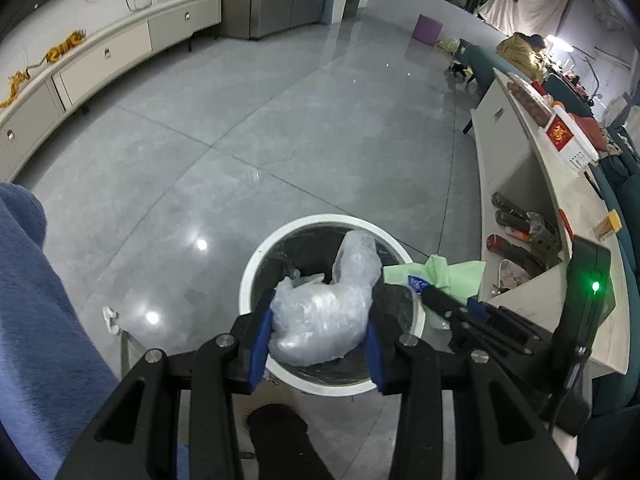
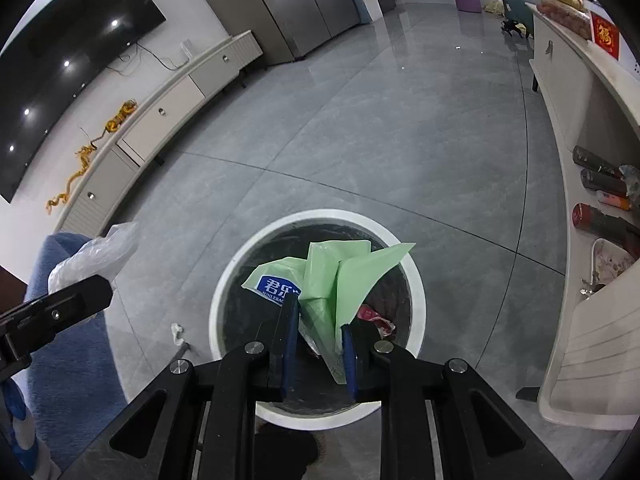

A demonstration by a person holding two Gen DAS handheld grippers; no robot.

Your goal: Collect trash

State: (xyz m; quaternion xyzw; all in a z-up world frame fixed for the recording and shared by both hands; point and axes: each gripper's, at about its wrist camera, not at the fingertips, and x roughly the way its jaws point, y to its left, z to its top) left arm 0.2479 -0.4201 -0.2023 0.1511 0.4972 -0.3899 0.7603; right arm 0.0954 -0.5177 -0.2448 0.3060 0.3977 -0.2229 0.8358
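The left claw (image 1: 320, 332) pinches a crumpled clear plastic bag (image 1: 320, 320) between its blue pads, holding it right over the mouth of the round white-rimmed trash bin (image 1: 256, 264). The right claw (image 2: 320, 344) is nearly pressed together on a green plastic wrapper (image 2: 340, 276) with a blue printed label, which fans out upward from the pads above the same bin (image 2: 224, 280). From the left wrist view, the right claw's black body and that green wrapper (image 1: 448, 272) sit just beside the bin's right edge; from the right wrist view, the left claw and its clear bag (image 2: 96, 256) show at the far left.

Inside the dark-lined bin lie a few scraps, among them a red-and-white wrapper (image 2: 376, 318). The bin stands on a glossy grey tiled floor (image 1: 280, 140). A small white crumpled scrap (image 1: 110, 316) lies on the floor to the bin's left. A blue carpet-like textile (image 1: 36, 300) fills the left edge. To the right a long white surface (image 1: 560, 288) carries a red box and other items, with dark cylinders (image 2: 600, 184) on its open shelf. A low white cabinet (image 2: 168, 108) runs along the far wall under a dark screen (image 2: 68, 64).
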